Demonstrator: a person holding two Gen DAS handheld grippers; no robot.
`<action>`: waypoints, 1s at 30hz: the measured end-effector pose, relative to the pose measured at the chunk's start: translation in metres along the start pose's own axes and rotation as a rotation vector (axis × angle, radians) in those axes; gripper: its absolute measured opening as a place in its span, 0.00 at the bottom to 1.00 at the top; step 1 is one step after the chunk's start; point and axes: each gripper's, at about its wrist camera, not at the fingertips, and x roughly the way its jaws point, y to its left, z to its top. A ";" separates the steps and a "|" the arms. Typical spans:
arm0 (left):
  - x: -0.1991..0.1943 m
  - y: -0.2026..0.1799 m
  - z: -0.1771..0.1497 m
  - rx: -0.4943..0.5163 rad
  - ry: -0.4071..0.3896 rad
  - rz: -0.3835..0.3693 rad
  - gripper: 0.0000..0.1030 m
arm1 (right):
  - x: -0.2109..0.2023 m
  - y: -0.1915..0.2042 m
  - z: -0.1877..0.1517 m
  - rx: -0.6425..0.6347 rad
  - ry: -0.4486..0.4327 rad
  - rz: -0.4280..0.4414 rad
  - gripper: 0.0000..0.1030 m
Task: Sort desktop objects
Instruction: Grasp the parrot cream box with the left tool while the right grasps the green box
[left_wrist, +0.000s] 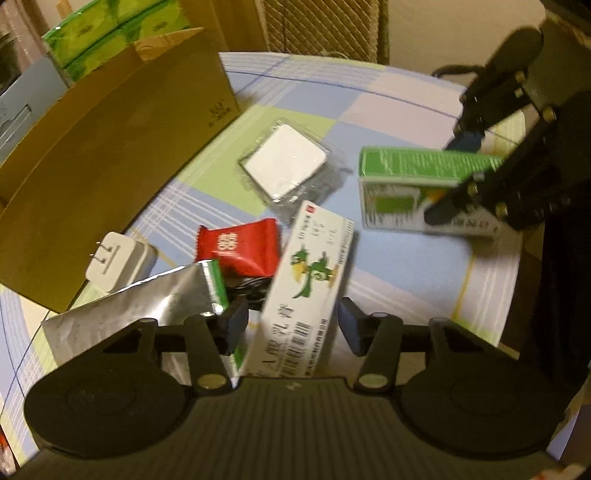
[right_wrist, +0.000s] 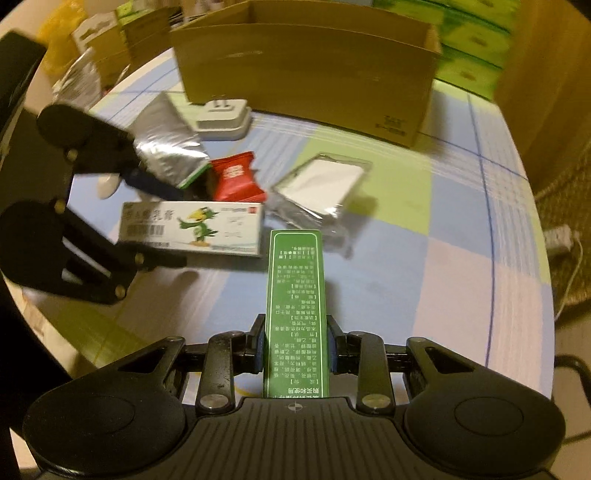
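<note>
Right wrist view: large brown cardboard box (right_wrist: 306, 70) across upper frame, open top, likely sorting bin. Checked blue-green tablecloth (right_wrist: 461, 240) fills centre. Right gripper (right_wrist: 295, 350) clamped on green-sided medicine carton (right_wrist: 295, 295), lower centre.

Left wrist view: left gripper (left_wrist: 291, 325) spread wide, white carton with green bird print (left_wrist: 310, 280) between fingers, untouched. Silver foil pouch (left_wrist: 147, 306) lower left, red snack packet (left_wrist: 240, 251) and white plug adapter (left_wrist: 114, 262) above.

Step, judged: transfer of held carton. Next: carry over box rim, release.
</note>
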 end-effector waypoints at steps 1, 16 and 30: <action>0.001 -0.002 0.000 -0.002 0.005 -0.001 0.40 | -0.001 -0.002 0.000 0.011 -0.002 0.001 0.27; 0.002 -0.012 -0.002 -0.203 0.013 -0.057 0.33 | 0.000 -0.013 -0.003 0.103 -0.020 0.006 0.27; 0.010 -0.011 0.001 -0.265 0.010 -0.054 0.32 | 0.017 -0.005 0.000 0.044 0.013 -0.032 0.27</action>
